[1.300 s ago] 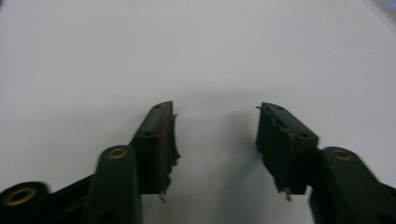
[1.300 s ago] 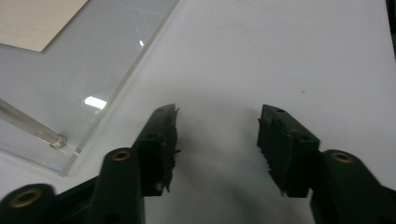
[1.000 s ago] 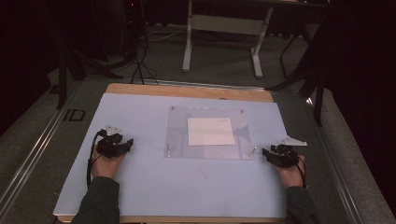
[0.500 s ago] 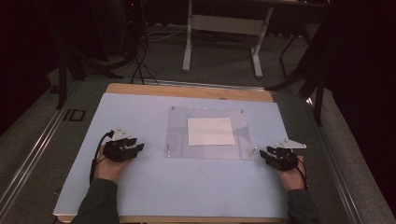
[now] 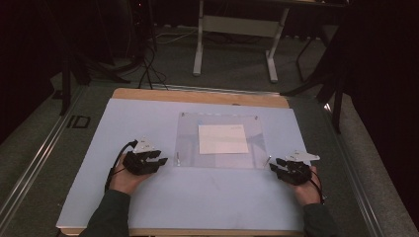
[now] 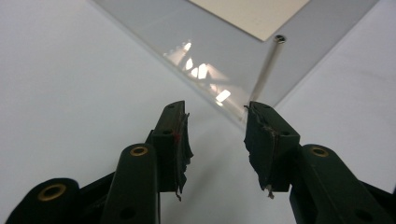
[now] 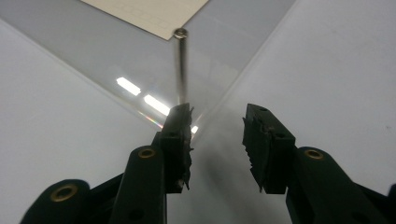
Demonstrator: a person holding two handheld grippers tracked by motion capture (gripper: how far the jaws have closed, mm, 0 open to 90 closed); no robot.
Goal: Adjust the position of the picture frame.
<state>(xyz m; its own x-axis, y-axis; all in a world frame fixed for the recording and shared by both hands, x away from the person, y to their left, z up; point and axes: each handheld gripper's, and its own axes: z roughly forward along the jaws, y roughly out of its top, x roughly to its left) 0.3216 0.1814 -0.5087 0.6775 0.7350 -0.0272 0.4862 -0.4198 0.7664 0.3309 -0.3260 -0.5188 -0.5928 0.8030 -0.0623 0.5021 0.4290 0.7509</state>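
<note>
A clear plastic plate (image 5: 188,148) lies in the middle of the pale blue mat (image 5: 133,118), with a white sheet (image 5: 223,138) under or on it. A thin metal post (image 5: 177,158) stands at its near left corner and another post (image 5: 269,159) at its near right corner. My left gripper (image 5: 163,158) is open, its tips just short of the left corner. The left gripper view shows its jaws (image 6: 215,123) apart, with the post (image 6: 266,77) beyond the right jaw. My right gripper (image 5: 274,165) is open by the right corner (image 7: 217,119), its post (image 7: 180,65) just past the left jaw.
The mat covers a wooden table (image 5: 197,96) whose far edge shows. Metal rails (image 5: 34,163) run along both sides. A white stand (image 5: 237,29) and cables (image 5: 146,64) sit on the floor beyond. Bare mat stretches in front of the plate.
My left gripper has moved right, up to the plate's near left corner. The right gripper has crept slightly left toward the near right corner. Both stayed open.
</note>
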